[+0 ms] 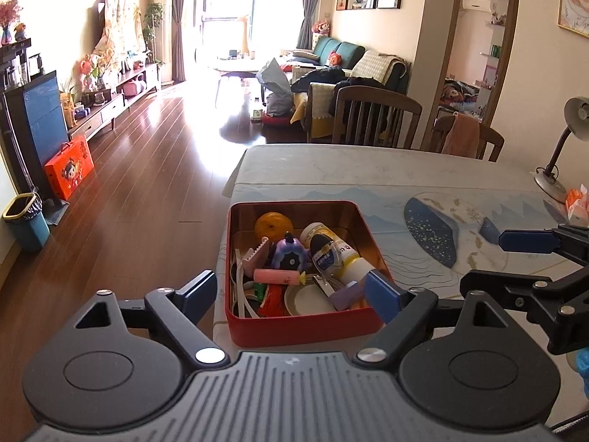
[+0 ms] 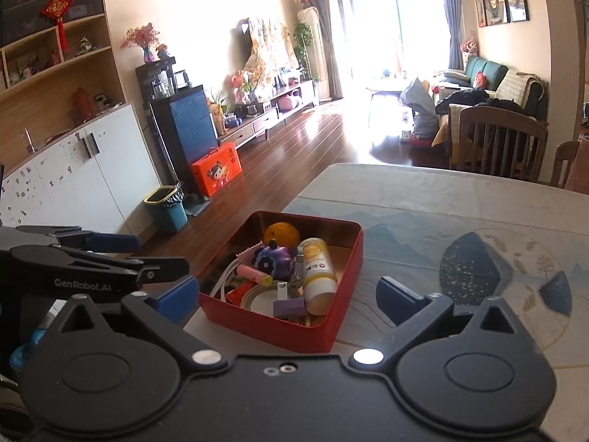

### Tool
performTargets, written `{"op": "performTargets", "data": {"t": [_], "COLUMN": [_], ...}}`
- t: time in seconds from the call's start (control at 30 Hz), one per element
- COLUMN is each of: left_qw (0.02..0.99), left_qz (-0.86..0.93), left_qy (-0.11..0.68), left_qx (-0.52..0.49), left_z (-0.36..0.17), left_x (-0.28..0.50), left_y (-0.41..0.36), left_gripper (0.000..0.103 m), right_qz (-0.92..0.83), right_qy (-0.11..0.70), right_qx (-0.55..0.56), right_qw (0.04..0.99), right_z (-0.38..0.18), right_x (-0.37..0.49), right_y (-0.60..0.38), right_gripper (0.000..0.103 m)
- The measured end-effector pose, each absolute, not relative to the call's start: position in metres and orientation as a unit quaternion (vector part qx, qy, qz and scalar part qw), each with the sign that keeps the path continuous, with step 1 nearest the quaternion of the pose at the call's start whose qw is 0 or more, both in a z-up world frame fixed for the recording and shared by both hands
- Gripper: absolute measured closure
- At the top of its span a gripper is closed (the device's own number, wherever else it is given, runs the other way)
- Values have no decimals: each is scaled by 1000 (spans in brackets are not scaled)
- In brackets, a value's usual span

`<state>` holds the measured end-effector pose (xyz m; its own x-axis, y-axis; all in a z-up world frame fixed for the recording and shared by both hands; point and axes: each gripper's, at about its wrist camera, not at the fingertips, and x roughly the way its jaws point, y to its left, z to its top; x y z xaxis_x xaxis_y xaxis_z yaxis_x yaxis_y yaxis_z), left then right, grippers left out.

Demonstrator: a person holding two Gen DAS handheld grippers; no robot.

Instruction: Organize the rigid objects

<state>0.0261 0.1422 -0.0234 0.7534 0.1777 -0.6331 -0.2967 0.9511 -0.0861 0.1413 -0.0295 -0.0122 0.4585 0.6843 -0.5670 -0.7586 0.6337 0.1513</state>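
Both the left gripper (image 1: 300,296) and right gripper (image 2: 287,294) gape wide, holding nothing. The square red metal tin (image 1: 305,326), packed with oddments, sits at twelve o'clock, apparently sorted already.

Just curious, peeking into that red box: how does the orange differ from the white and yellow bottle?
The orange is round and plain orange; the bottle is a long cylinder, white and yellow with a label. The orange sits at the far end; the bottle lies on its side, reaching toward the near end. Both rest inside the red box.
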Motion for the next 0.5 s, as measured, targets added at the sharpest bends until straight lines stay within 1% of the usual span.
{"op": "performTargets", "data": {"t": [0.1,0.17,0.5], "left_qw": [932,932,929], "left_qz": [125,123,148], "left_qy": [327,326,324], "left_qx": [-98,-101,-101], "left_z": [-24,-23,-18], "left_x": [22,20,11], "left_y": [141,139,132], "left_gripper": [4,2,2], "right_qz": [418,418,402], "right_qy": [299,298,303], "right_qx": [-55,-46,-46], "right_qw": [856,857,863], "right_z": [-11,-12,-12], "right_x": [139,138,134], "right_y": [-34,-39,-43], "right_gripper": [0,0,0]}}
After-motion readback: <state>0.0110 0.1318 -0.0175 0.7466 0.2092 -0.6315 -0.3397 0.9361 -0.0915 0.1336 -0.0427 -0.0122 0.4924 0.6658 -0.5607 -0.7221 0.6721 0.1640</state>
